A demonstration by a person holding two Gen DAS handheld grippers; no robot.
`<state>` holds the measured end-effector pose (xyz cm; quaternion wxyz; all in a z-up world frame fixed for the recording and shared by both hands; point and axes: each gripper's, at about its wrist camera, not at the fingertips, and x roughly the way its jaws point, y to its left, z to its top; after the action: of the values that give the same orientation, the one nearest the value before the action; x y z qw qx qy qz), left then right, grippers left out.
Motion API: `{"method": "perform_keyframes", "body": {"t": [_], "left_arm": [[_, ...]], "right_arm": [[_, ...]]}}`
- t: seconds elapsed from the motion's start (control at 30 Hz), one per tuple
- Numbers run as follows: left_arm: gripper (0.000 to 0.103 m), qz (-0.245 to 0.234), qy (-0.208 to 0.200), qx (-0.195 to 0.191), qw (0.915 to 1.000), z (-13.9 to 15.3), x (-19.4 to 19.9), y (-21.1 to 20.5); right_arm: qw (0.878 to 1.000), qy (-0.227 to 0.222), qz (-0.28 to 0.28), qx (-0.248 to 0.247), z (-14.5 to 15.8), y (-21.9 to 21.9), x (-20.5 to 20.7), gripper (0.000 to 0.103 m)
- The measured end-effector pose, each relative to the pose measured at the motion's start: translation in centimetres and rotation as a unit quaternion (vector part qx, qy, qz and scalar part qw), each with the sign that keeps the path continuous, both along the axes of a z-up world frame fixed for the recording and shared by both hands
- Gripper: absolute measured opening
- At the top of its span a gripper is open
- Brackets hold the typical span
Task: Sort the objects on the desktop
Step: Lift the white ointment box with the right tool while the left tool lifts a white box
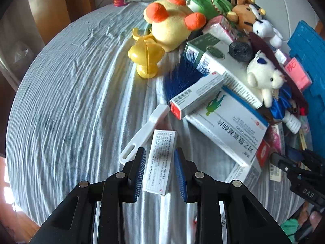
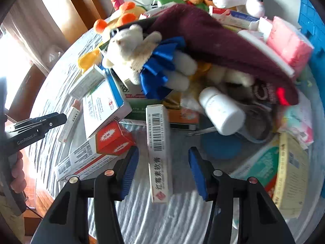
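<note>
My left gripper (image 1: 160,152) straddles a slim white medicine box (image 1: 160,160) with printed text that lies on the striped cloth. Its blue pads stand close beside the box, with a thin gap on the right, so it is open. My right gripper (image 2: 162,150) is open around a narrow box with a barcode (image 2: 159,142), with clear gaps on both sides. That box leans against the pile of medicine boxes (image 2: 103,105). Each gripper also shows at the edge of the other view: the right gripper (image 1: 294,166) and the left gripper (image 2: 40,126).
The pile holds a white bear with a blue ribbon (image 2: 132,55), a maroon cloth (image 2: 213,46), a white bottle (image 2: 221,111), a yellow plush (image 1: 170,24) and a blue brush (image 1: 182,77). A blue crate (image 1: 310,61) stands at the right. The striped cloth (image 1: 71,101) is bare on the left.
</note>
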<state>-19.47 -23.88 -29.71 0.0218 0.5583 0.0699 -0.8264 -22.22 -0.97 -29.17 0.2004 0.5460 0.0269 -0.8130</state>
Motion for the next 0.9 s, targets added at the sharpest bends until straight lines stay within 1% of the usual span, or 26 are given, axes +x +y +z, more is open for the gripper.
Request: {"method": "perform_keyframes", "body": {"t": [0.03, 0.1, 0.13, 0.17, 0.2, 0.23, 0.27, 0.37, 0.43, 0.63, 0.77, 0.9], "left_arm": [[0.040, -0.004, -0.004, -0.003, 1.0000, -0.4, -0.1, 0.1], [0.039, -0.010, -0.008, -0.016, 0.9998, -1.0, 0.0, 0.5], [0.032, -0.013, -0.008, -0.026, 0.9995, -1.2, 0.1, 0.7], [0.030, -0.015, -0.007, -0.037, 0.9992, -1.4, 0.3, 0.9], [0.029, -0.013, -0.008, -0.037, 0.9992, -1.4, 0.4, 0.9], [0.028, -0.009, -0.009, -0.036, 0.9993, -1.3, 0.5, 0.9], [0.028, -0.005, -0.009, -0.035, 0.9993, -1.2, 0.5, 0.9], [0.027, -0.008, 0.013, -0.049, 0.9987, 0.6, 0.8, 1.3], [0.027, -0.007, 0.029, -0.046, 0.9985, 2.1, 1.0, 1.4], [0.027, -0.006, 0.084, -0.035, 0.9958, 7.5, 1.9, 2.3], [0.027, 0.000, 0.116, -0.042, 0.9924, 11.2, 2.2, 3.5], [0.028, 0.010, 0.142, -0.052, 0.9884, 14.9, 2.3, 5.2]], "right_arm": [[1.000, -0.002, -0.001, 0.003, -0.4, -0.2, 0.0, 0.051], [1.000, 0.005, -0.003, 0.014, -1.0, -0.5, 0.4, 0.051], [1.000, 0.008, -0.002, 0.021, -1.1, -0.6, 0.5, 0.051], [0.999, 0.014, -0.004, 0.033, -1.1, -0.7, 0.7, 0.043], [0.999, 0.020, -0.006, 0.047, -1.1, -0.8, 0.8, 0.027], [0.998, 0.026, -0.009, 0.061, -1.1, -0.9, 0.9, 0.023], [0.998, 0.023, -0.015, 0.058, -1.1, -0.6, 0.9, 0.018], [0.999, 0.009, -0.032, 0.027, -0.3, 0.2, 1.0, 0.018], [0.999, 0.011, -0.034, 0.010, 0.8, 0.4, 1.2, 0.018], [0.998, 0.058, -0.019, -0.017, 6.2, 0.3, 1.8, 0.018], [0.996, 0.087, -0.004, -0.031, 10.6, 1.0, 2.4, 0.018], [0.993, 0.112, 0.012, -0.038, 14.2, 1.2, 1.9, 0.018]]}}
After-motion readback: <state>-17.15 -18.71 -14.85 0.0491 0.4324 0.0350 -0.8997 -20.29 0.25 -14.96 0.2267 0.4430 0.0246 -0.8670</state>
